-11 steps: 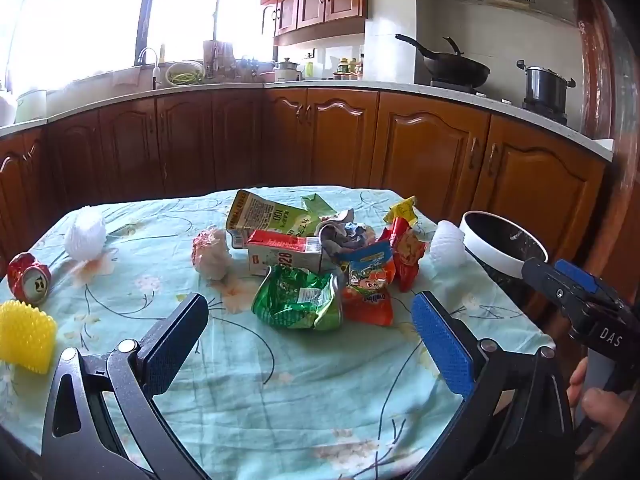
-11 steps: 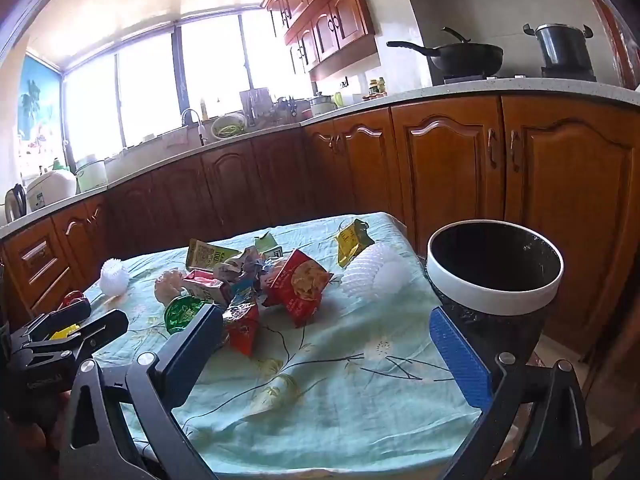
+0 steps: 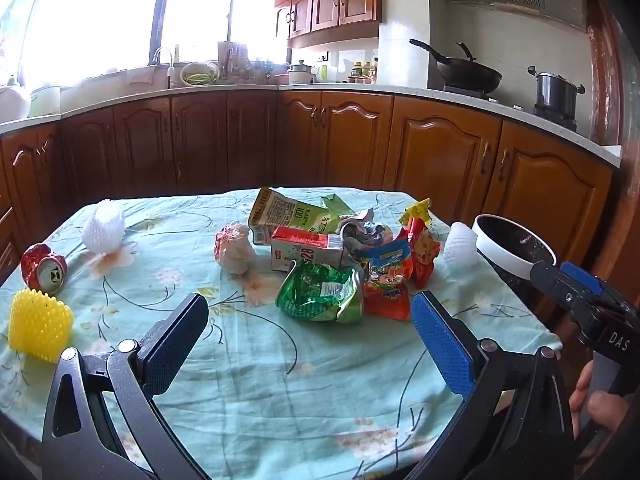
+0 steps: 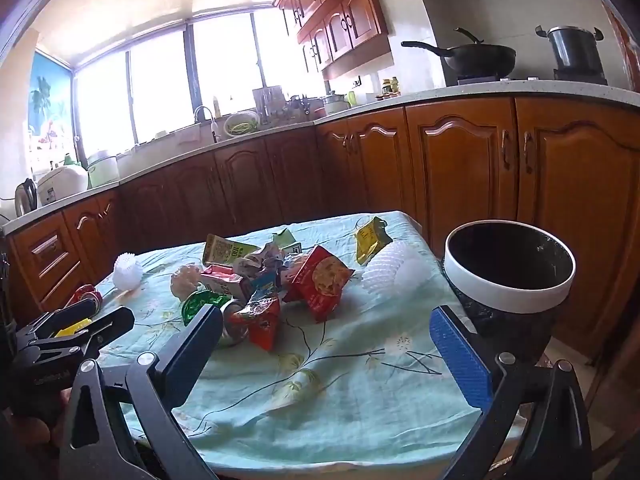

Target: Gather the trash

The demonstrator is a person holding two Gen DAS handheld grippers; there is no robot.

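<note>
On the floral green tablecloth, at far left a spiky yellow foam net lies near a crushed red can and a white foam net; the middle heap holds a pale crumpled wad, 2 flattened cartons, a shiny green wrapper and glossy red snack bags. At right, past another ribbed white foam net, the round black bin with a white rim stands beside the table, nothing visible inside. The left gripper and right gripper both hang spread wide over bare cloth, pinching nothing.
</note>
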